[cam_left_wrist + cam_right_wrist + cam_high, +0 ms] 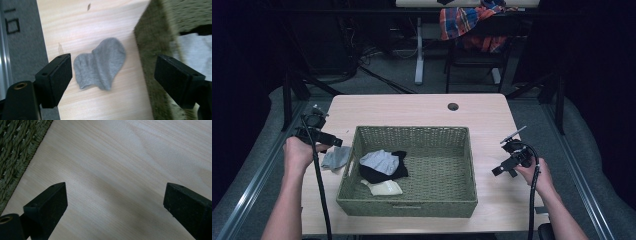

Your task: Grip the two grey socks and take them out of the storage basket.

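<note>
The left gripper (113, 80) hangs over the tabletop (412, 107) with its jaws spread wide and nothing between them, pointed down at a grey sock (101, 63) that lies flat and crumpled just beside the left outer wall of the woven basket (412, 132). That aim suggests the sock is the next thing to be picked up, probably to join the other laundry inside. In the basket's left half lie a pale grey cloth (379, 161) over a black garment (384, 172), with a cream piece (384, 187) in front of them; the right half is bare weave. The right gripper (115, 202), likewise spread and empty, is held over bare wood to the basket's right, seemingly waiting out of the way.
</note>
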The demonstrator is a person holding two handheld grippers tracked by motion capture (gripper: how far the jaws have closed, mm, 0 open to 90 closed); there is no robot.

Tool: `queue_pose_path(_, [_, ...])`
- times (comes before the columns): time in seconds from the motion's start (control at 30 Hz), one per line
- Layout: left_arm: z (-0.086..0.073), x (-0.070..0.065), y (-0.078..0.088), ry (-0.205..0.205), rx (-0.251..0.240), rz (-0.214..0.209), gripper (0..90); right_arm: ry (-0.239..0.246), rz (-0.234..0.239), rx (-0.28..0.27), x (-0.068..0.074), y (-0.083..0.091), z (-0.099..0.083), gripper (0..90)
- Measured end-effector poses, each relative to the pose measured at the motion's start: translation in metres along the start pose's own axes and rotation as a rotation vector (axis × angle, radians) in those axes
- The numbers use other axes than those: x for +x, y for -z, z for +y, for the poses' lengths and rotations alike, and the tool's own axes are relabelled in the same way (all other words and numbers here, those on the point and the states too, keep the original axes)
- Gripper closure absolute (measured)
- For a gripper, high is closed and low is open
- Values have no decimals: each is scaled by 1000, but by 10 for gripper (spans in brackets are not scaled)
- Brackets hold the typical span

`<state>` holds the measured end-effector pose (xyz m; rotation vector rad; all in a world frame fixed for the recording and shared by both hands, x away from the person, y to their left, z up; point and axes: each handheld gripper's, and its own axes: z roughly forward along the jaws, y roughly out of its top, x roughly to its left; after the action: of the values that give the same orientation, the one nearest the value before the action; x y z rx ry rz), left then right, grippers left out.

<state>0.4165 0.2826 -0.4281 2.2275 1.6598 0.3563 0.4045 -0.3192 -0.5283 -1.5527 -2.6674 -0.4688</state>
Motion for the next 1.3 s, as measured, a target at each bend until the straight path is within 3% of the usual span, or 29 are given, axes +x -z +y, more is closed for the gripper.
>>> queue_pose_path(0.17, [8,-22,8,-58,-19,-2,101,-16,-7,-21,1,-1,-1,50])
queue_pose_path(0.2, [10,-32,8,-78,-23,-5,87,-15,-7,-22,1,-1,-1,50])
queue_pose_path(0.3, [13,-40,6,-93,-24,-14,74,-15,-7,-21,1,-1,-1,50])
queue_pose_path(0.47, [17,-65,-2,-145,-30,-37,62,-18,1,-25,1,-1,-1,50])
queue_pose_path(0.77, [15,-88,-22,-190,-4,-64,68,-17,-5,-21,1,-1,-1,50])
queue_pose_path(1.03, [16,-107,-39,-244,38,-89,188,-1,-3,-3,0,0,-1,51])
queue_pose_path(1.1, [16,-109,-41,-251,44,-92,210,-19,-3,-26,1,-2,-1,51])
queue_pose_path(1.3, [14,-114,-60,-268,117,-109,451,-20,-3,-24,1,-1,-2,51])
